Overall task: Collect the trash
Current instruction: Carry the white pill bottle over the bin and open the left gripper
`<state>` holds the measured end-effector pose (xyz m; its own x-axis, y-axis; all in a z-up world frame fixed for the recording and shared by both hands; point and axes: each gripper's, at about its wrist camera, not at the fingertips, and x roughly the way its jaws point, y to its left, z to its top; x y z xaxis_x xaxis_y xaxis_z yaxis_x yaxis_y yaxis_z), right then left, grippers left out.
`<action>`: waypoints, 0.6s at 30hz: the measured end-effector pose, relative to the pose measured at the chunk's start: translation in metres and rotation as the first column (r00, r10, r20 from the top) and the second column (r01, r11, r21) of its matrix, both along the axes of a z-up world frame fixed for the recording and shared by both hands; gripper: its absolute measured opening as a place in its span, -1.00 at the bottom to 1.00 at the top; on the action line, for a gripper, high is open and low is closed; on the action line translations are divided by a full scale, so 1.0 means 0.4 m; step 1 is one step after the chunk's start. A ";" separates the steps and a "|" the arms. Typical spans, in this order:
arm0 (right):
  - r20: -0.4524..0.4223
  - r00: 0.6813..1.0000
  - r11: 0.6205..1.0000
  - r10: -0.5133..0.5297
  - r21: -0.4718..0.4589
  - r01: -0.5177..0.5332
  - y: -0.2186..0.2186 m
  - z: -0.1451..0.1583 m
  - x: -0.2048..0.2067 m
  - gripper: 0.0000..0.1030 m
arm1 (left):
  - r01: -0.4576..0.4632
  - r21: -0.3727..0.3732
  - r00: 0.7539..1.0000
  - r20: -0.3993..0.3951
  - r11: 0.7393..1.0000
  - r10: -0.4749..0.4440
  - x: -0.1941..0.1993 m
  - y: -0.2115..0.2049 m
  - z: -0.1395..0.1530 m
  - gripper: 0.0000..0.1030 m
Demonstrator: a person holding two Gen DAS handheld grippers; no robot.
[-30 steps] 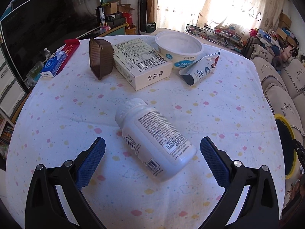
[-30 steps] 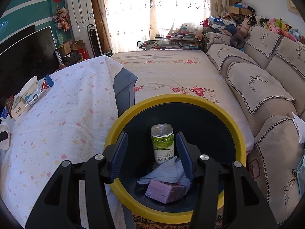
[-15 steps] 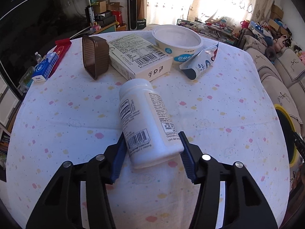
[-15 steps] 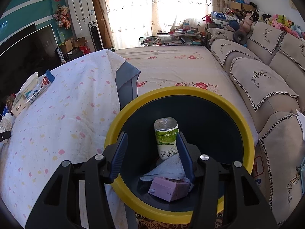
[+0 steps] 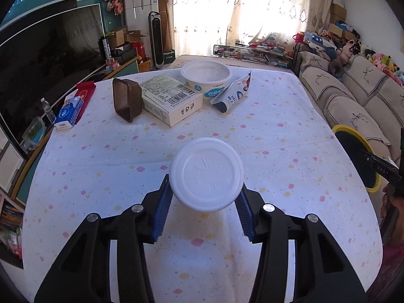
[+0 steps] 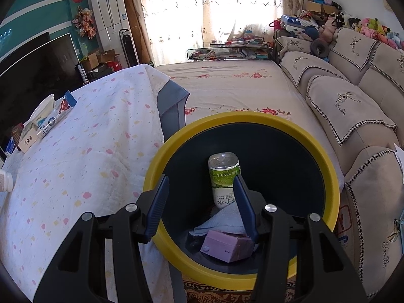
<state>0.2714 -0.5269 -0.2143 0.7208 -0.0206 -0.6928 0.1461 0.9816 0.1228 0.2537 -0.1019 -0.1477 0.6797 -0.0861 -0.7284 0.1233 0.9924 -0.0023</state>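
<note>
My left gripper is shut on a white pill bottle, held above the table with its cap end facing the camera. Farther back on the spotted tablecloth lie a cream box, a brown plastic tray, a white bowl and a blue-white pouch. My right gripper is open and empty, hovering over the yellow-rimmed trash bin. Inside the bin are a green can, a blue cloth and a purple box.
A blue carton and a red packet lie at the table's left edge. The bin stands off the table's right side, next to the sofa. A TV is at the left.
My left gripper closed on the pill bottle and lifted it, tipping it until its cap end faces the camera. My right gripper drifted slightly over the bin and stayed open.
</note>
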 end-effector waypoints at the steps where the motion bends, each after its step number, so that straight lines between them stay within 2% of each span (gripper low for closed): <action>1: 0.000 1.000 1.000 0.000 0.000 0.000 0.000 0.000 0.000 -0.02 | 0.010 0.003 1.000 0.005 1.000 -0.010 -0.009 -0.002 0.005 -0.08; 7: 0.000 1.000 1.000 0.000 0.000 0.000 0.000 0.000 0.000 -0.02 | 0.040 0.027 0.999 0.022 0.999 -0.041 -0.002 -0.025 0.012 -0.08; 12: -0.002 1.000 1.000 0.001 -0.001 -0.001 -0.001 -0.001 -0.002 -0.02 | 0.061 -0.010 0.993 -0.103 0.998 -0.062 0.060 -0.034 -0.031 -0.08; 18: -0.012 1.000 1.000 0.000 0.004 0.000 -0.003 -0.009 -0.007 -0.02 | 0.045 0.003 0.990 -0.137 0.999 -0.044 0.121 -0.050 -0.053 -0.02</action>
